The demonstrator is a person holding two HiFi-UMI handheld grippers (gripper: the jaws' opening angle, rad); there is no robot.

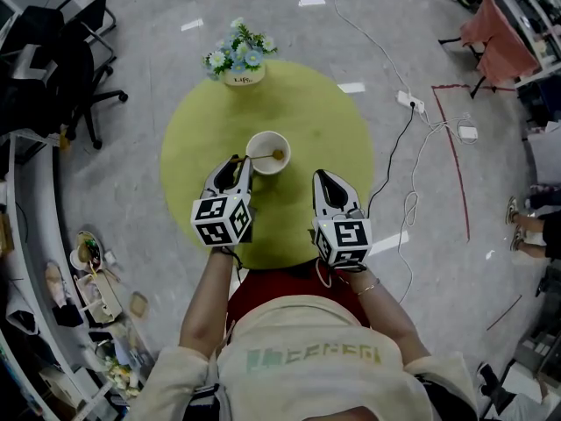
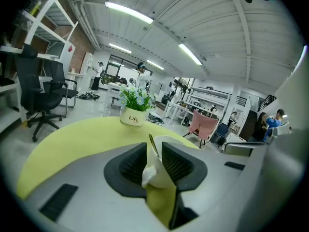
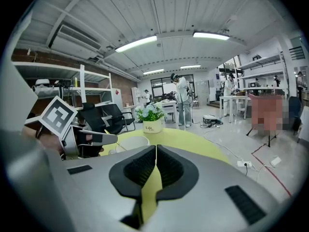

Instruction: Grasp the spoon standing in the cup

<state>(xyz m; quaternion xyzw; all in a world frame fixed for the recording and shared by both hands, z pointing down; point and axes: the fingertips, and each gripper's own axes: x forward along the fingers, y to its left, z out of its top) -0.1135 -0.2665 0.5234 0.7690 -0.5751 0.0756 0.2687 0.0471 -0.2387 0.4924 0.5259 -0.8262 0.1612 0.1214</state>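
I count one thin gold-coloured metal spoon (image 1: 261,156), leaning in one white ceramic cup (image 1: 268,171); its handle tips out over the rim toward my left side; the cup stands near the middle of the one round yellow-green table (image 1: 307,103), well in from every edge. The left gripper (image 1: 236,161) sits just beside the cup, its nose at the handle's end; in the left gripper view its jaws stand a little apart, and the spoon's handle and the cup show in the gap, with neither pad pressed on the handle. The right gripper (image 1: 322,179) hovers near the cup's other side, over the table's near part; its jaws are pressed together on nothing. One white pot of blue and white flowers (image 1: 244,75) stands at the far edge, well apart from the cup; bare tabletop lies between them and to the right.
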